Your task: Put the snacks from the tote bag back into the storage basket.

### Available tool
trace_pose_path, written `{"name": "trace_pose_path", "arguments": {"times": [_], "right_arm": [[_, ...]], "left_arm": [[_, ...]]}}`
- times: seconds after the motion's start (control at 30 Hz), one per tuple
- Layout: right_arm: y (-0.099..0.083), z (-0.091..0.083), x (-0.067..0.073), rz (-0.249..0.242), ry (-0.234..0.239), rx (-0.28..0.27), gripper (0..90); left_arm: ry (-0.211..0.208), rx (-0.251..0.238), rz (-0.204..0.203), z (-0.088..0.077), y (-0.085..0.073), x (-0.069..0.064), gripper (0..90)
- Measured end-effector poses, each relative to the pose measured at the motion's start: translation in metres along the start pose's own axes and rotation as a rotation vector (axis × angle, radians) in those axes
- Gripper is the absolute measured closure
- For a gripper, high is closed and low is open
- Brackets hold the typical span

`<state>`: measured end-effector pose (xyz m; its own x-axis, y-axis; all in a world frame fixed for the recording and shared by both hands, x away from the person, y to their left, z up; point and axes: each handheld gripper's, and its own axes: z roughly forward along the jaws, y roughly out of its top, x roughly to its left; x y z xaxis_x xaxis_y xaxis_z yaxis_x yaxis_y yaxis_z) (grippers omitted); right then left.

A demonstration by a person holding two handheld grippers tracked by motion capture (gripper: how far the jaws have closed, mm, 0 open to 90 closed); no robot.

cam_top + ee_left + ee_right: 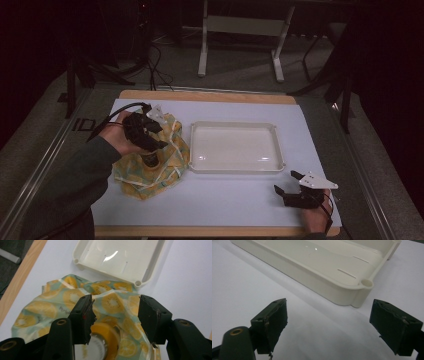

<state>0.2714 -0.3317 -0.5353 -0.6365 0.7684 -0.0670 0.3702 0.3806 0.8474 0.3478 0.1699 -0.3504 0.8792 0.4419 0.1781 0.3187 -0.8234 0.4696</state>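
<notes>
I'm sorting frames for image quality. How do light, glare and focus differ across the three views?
High view: dim, surroundings nearly black, the tray brightest. Left gripper view: brighter, a glare streak on the tray floor, the near fingers and the cloth soft. Right gripper view: evenly lit, small glints on the tray, near fingers slightly blurred.

Glossy plastic, limp printed cloth and matt paper over wood

The cream tray (117, 258) is showing as smooth, glossy moulded plastic, catching lamp glints. The cloth (62, 300) printed with citrus slices is lying limp and creased, with a slight waxy sheen. The worktop (240, 200) is wearing a matt white paper-like sheet over a pale wooden edge. The left gripper (115, 315) is showing matt black plastic, its pads chipped and rough, with brass-coloured metal inserts.
</notes>
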Motion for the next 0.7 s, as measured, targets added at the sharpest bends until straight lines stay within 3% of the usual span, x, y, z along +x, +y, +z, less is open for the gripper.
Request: {"name": "trace_pose_path", "arguments": {"times": [0.27, 0.4, 0.7], "right_arm": [[0.0, 0.0, 0.0, 0.0, 0.0, 0.001, 14.3], [0.0, 0.0, 0.0, 0.002, 0.001, 0.001, 14.4], [0.0, 0.0, 0.0, 0.004, 0.001, -0.001, 14.4]], "left_arm": [[-0.004, 0.041, 0.0, -0.004, -0.002, 0.008, 45.7], [-0.017, 0.055, -0.044, -0.005, -0.005, 0.014, 45.2], [-0.015, 0.102, -0.082, -0.006, -0.011, 0.019, 44.8]]}}
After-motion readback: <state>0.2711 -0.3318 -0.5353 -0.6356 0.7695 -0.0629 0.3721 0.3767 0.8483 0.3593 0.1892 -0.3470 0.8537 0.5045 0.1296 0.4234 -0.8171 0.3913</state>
